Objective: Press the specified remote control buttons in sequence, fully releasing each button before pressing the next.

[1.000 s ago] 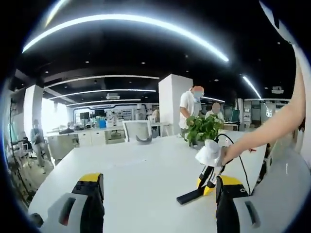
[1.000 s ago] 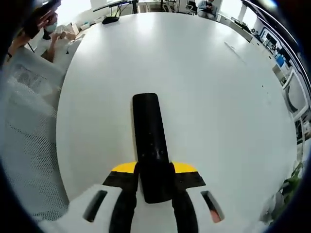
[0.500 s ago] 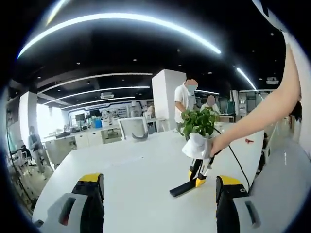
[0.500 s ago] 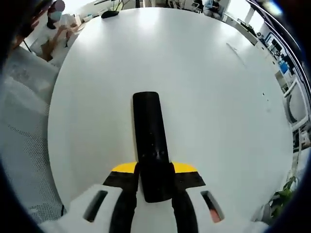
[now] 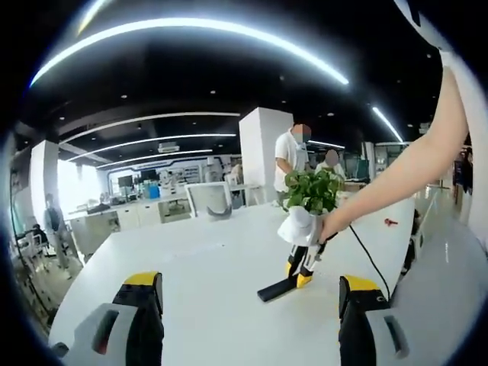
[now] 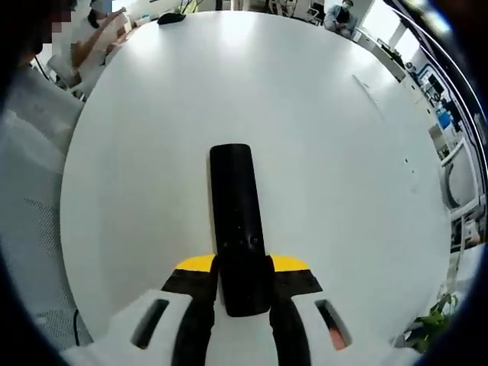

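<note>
The remote [image 6: 237, 221] is looking like smooth black plastic, mostly matt, catching just a faint sheen along its length. The right gripper [image 6: 242, 293] is showing matt black pads with yellow trim over whitish plastic shells (same look on the left gripper [image 5: 248, 324]). The white tabletop [image 6: 320, 137] is coming across smooth and slightly glossy, throwing back soft glare from the ceiling lights.

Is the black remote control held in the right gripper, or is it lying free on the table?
Held. The right gripper has its jaws shut on the near end of the remote control.
</note>
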